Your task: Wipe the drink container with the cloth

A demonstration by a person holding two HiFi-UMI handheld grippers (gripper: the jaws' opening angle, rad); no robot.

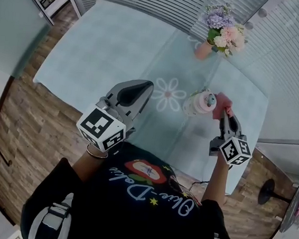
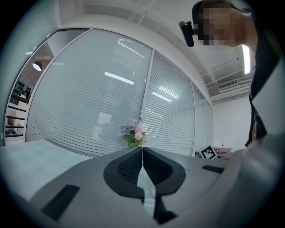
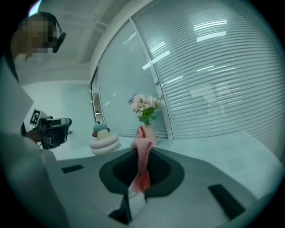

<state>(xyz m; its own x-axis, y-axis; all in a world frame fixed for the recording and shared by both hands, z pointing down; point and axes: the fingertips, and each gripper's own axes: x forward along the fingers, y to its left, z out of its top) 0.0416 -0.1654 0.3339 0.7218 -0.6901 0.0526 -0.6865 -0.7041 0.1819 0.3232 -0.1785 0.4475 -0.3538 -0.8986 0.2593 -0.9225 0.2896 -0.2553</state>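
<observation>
The drink container [image 1: 200, 102] is a squat white and pink bottle with a teal cap, standing on the table right of the middle. In the right gripper view the drink container [image 3: 103, 139] sits left of the jaws, apart from them. My right gripper [image 1: 225, 114] is shut on a pink knitted cloth [image 1: 223, 102], which hangs just right of the container; the cloth [image 3: 142, 162] sticks up from between the closed jaws. My left gripper [image 1: 146, 86] is raised left of the container, shut and holding nothing [image 2: 142, 149].
A vase of pink and purple flowers [image 1: 222, 33] stands at the table's far side behind the container. The pale blue tablecloth [image 1: 114, 49] has a printed daisy [image 1: 168, 93]. Blinds and glass walls ring the table; wooden floor lies to the left.
</observation>
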